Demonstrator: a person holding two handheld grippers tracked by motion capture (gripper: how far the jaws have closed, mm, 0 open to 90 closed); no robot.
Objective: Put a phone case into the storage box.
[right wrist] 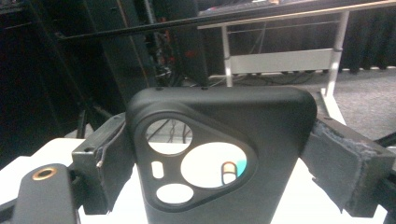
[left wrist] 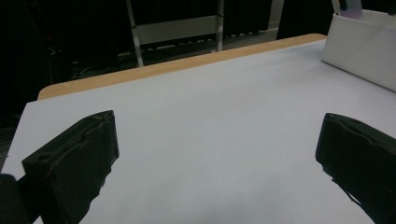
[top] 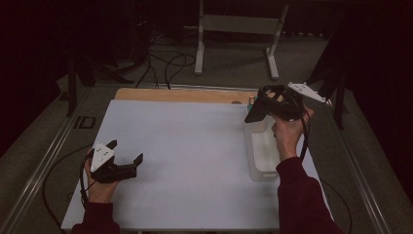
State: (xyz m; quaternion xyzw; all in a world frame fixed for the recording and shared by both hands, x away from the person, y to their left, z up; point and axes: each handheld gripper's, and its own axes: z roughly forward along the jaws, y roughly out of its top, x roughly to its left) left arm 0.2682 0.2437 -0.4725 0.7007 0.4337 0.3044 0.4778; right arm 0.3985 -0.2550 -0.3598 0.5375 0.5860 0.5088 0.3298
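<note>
On the left side of the counter point(top: 185, 146), the left gripper point(top: 127, 155) rests with its jaws wide apart and nothing between them. Lots of bare room lies around it. Over to the right, the right gripper point(top: 258, 108) squeezes a black phone case point(right wrist: 219, 154), held up on end above the white bin point(top: 263, 146). That bin sits near the counter's right edge, straight below the case.
</note>
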